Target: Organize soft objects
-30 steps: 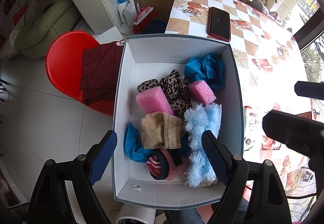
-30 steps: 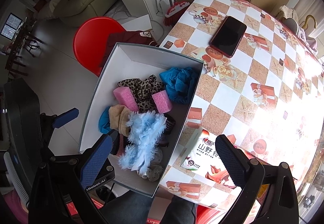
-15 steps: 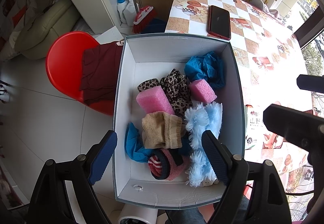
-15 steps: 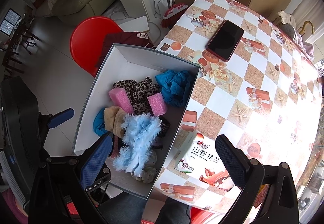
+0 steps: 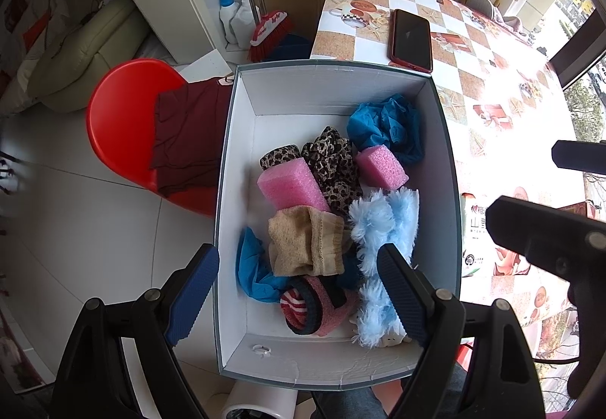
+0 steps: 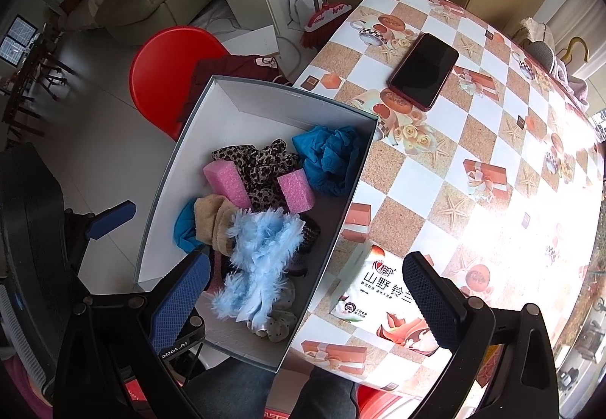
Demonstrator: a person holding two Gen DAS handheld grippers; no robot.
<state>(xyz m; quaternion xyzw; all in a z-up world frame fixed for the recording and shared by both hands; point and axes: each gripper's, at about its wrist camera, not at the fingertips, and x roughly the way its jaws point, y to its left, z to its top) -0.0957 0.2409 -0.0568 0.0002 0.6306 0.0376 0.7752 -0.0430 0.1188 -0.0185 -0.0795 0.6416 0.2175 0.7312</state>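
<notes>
A white box (image 5: 333, 89) (image 6: 261, 104) holds soft things: two pink foam blocks (image 5: 291, 186) (image 6: 297, 189), leopard-print cloth (image 5: 335, 165), blue cloth (image 5: 386, 127) (image 6: 329, 153), a beige sock (image 5: 306, 246), a fluffy light-blue piece (image 5: 378, 229) (image 6: 261, 248) and a striped pink sock (image 5: 314, 305). My left gripper (image 5: 299, 290) is open and empty, high above the box's near end. My right gripper (image 6: 303, 297) is open and empty, above the box's right wall and a tissue pack (image 6: 382, 301).
The box overhangs the left edge of a checkered table (image 6: 473, 138). A dark phone (image 5: 411, 40) (image 6: 424, 70) lies beyond the box. A red chair (image 5: 125, 123) with maroon cloth (image 5: 185, 138) stands left of the box. A broom (image 5: 265, 32) leans behind.
Both grippers have risen and drawn back slightly; the box looks a little smaller. Nothing in the box has moved.
</notes>
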